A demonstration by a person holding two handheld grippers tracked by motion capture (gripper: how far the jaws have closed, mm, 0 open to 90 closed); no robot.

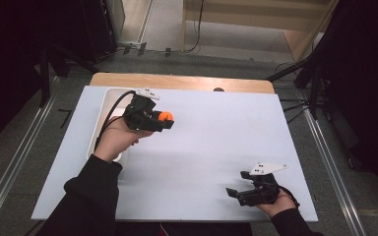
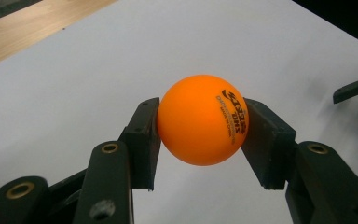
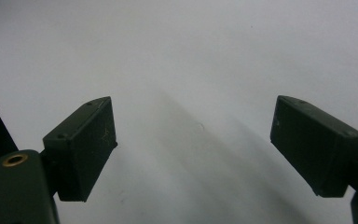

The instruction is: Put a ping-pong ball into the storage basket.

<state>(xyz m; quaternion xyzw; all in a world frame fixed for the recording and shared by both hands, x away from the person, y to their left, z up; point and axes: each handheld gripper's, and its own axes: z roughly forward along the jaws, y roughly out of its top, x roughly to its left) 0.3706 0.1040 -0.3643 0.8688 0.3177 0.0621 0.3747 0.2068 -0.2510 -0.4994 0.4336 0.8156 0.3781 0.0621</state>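
Container: one white rectangular plastic tray (image 1: 109, 101) lies along the left edge of the bench (image 1: 202, 162), mostly behind the person's left hand (image 1: 115, 140) and its hand-held gripper; what lies inside it cannot be told.
Ball: one orange plastic table-tennis ball (image 2: 203, 119) with dark printed lettering, held above the white bench top, just right of the tray, in the far-left part of the bench.
Left hand-held gripper (image 1: 163, 119): pinching the ball, one black pad pressed on each side of it.
Right hand-held gripper (image 1: 236, 184): jaws spread wide with nothing between them, low over the bench near its near-right corner, well apart from the ball.
Count: one tray, one ball, two hand-held grippers.
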